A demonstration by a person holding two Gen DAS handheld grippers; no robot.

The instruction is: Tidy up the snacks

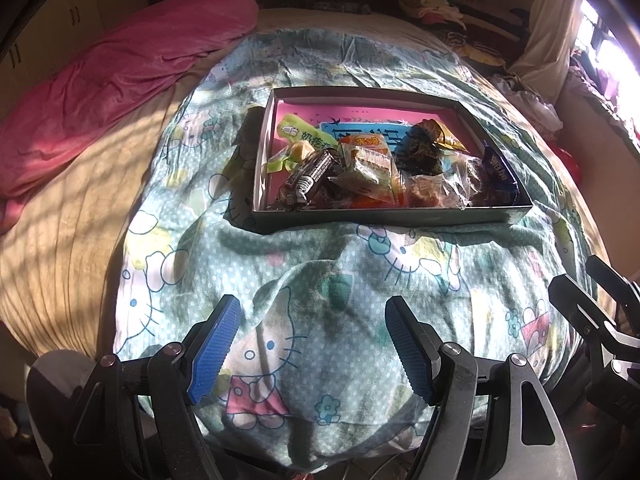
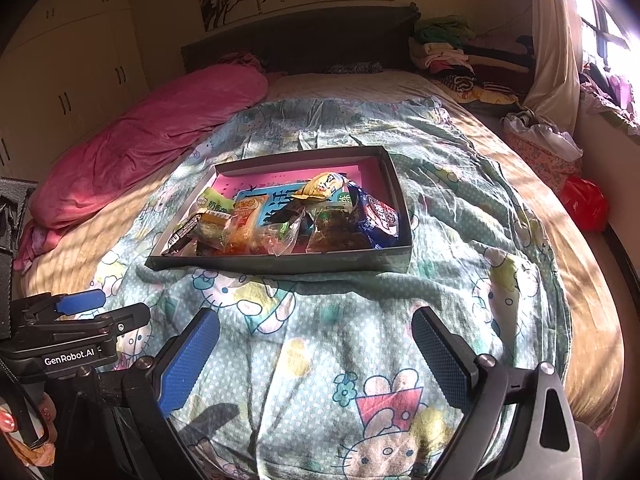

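A shallow dark box (image 1: 392, 216) with a pink lining lies on a cartoon-cat quilt (image 1: 320, 272) on a bed. It holds several wrapped snacks, among them a green packet (image 1: 298, 132), an orange packet (image 1: 370, 152), a black-and-white bar (image 1: 310, 176) and a dark blue packet (image 1: 498, 170). My left gripper (image 1: 312, 344) is open and empty, well short of the box. In the right wrist view the box (image 2: 280, 264) and the snacks (image 2: 288, 216) lie ahead. My right gripper (image 2: 316, 356) is open and empty above the quilt (image 2: 340, 320).
A pink blanket (image 1: 120, 76) lies along the left of the bed. Folded clothes (image 2: 448, 48) are piled at the headboard's right. A red bag (image 2: 584, 200) and a fabric basket (image 2: 540, 148) stand right of the bed. The left gripper's body (image 2: 72, 332) shows at the lower left.
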